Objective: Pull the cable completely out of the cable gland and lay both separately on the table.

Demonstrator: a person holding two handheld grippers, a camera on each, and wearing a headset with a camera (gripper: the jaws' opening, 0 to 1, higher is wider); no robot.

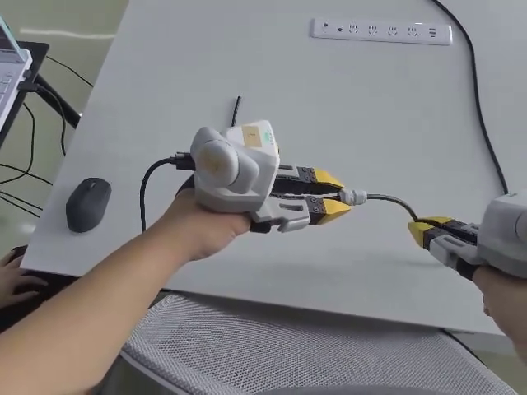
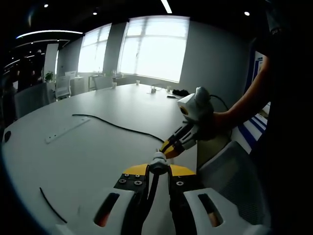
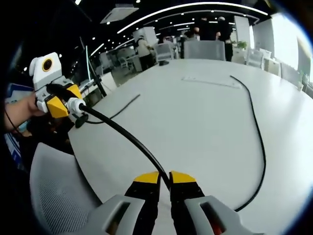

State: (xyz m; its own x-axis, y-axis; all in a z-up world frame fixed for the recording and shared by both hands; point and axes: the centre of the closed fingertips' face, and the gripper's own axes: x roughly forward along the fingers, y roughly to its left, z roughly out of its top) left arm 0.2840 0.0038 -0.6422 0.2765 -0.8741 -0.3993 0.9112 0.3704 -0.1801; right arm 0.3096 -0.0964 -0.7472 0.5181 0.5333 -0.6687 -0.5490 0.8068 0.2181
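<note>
Black cable [image 1: 389, 198] inside white cable gland [image 1: 352, 197]

I count two grippers, the left gripper [image 1: 336, 197] and the right gripper [image 1: 422, 231]. There is one cable gland [image 1: 352, 197] and one cable [image 1: 391, 200]. The one table [image 1: 247, 66] has one power strip [image 1: 381, 31], one mouse [image 1: 87, 203], one long black cord [image 1: 478, 99] and one short black wire [image 1: 237, 107].

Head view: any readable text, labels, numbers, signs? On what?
No legible text.
Sticker on top of the left tongs: too small to read.
Power strip: marks by the sockets too small and blurred to read.
</note>
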